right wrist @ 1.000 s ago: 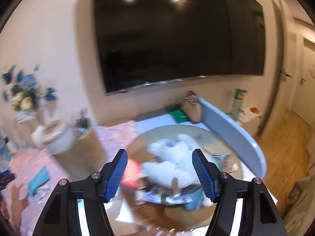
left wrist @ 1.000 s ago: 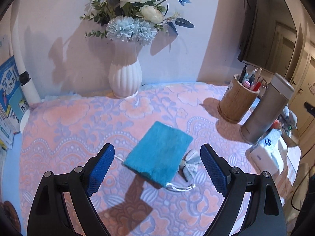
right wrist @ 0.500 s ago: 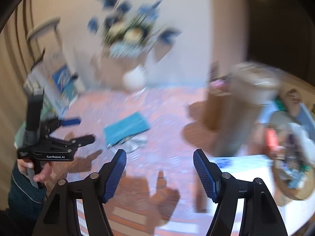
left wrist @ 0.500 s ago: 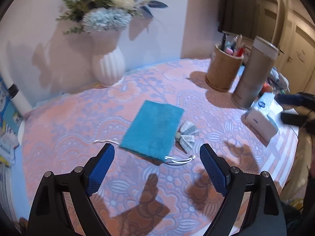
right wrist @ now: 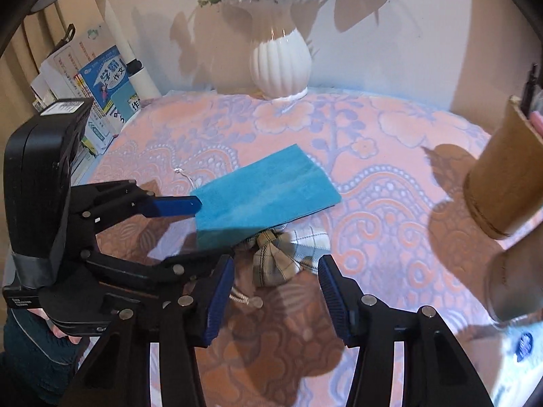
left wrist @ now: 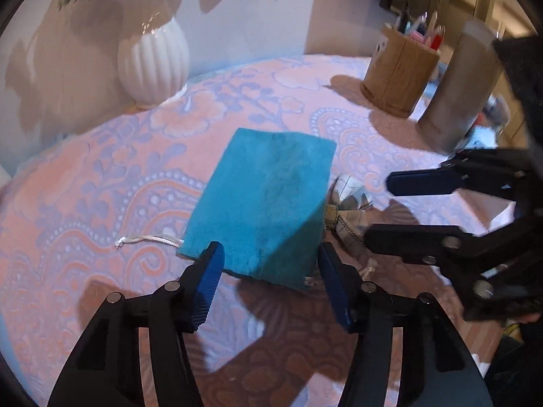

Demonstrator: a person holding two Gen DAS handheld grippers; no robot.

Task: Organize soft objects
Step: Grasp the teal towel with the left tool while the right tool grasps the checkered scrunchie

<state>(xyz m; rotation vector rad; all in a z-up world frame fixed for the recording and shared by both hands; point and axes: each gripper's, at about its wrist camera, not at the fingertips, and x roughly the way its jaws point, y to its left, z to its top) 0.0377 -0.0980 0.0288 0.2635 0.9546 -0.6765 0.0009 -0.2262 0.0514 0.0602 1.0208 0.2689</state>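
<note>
Closing its jaws, the left hand-held gripper [left wrist: 269, 276] reached down at the near end of the teal pouch [left wrist: 268, 200]. The near edge of the pouch sat between its two blue pads, but the pads were not pressing on it. The right hand-held gripper [right wrist: 275, 293] was closing too. It pointed at the plaid bow [right wrist: 288, 254], which lay just ahead of its jaws. Nothing was squeezed between them.

The teal pouch lay flat in the middle of the counter [left wrist: 101, 176], on a pink and purple flower cloth. A white string [left wrist: 149, 239] stuck out from one side of its near end. The plaid bow lay on the cloth right beside the pouch, with one part tucked under its edge.

Farther back, a white ribbed vase [right wrist: 281, 64] with flowers stood by the wall. A wooden pen holder [left wrist: 398, 78] and a tall grey tube [left wrist: 458, 91] stood off to the right side. Books [right wrist: 101, 88] leaned at the left edge. A dark sleeve [right wrist: 30, 359] showed at the hand holding the left hand-held gripper.
</note>
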